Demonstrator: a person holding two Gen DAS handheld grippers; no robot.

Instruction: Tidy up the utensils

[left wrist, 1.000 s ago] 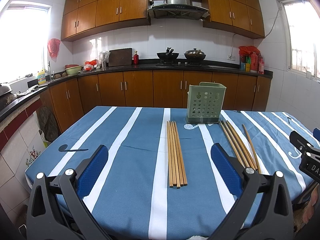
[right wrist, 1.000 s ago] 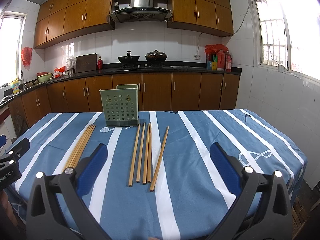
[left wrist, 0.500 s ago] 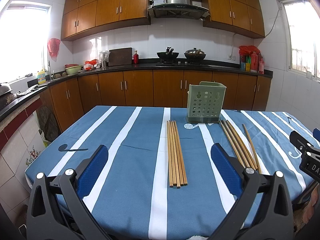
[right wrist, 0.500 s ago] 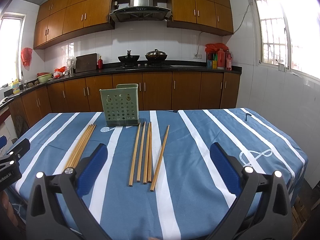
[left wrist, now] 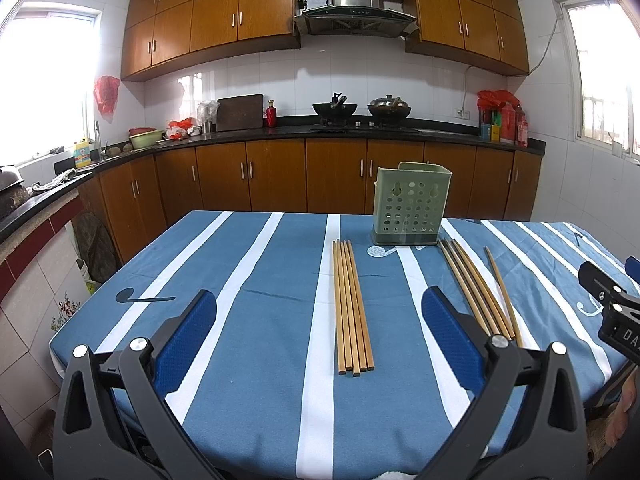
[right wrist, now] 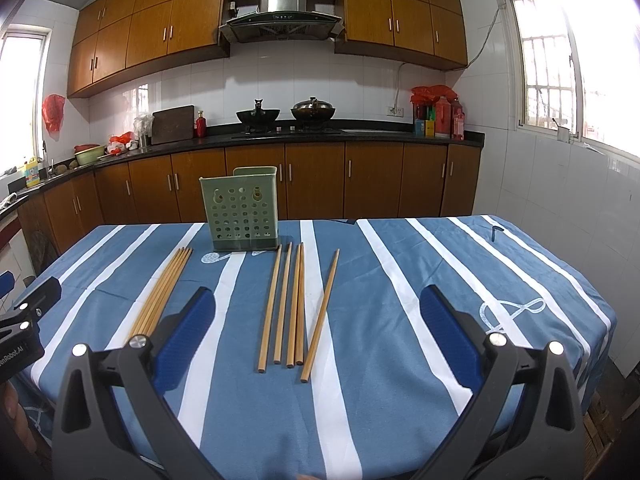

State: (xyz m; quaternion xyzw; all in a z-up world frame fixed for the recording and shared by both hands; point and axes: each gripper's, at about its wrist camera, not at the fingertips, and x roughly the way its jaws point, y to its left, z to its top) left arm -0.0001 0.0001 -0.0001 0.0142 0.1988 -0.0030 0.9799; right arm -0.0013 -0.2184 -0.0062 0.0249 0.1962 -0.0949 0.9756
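so both jaws gape — chopsticks (left wrist: 352,304) mid-table (left wrist: 256,400), untouched.

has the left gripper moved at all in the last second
No. In the left wrist view the green utensil holder and the chopstick bundle sit where they did between the left gripper fingers.

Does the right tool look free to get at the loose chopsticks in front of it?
Probably yes: the right tool is open, and the loose chopsticks lie flat on the tablecloth ahead, nothing between.
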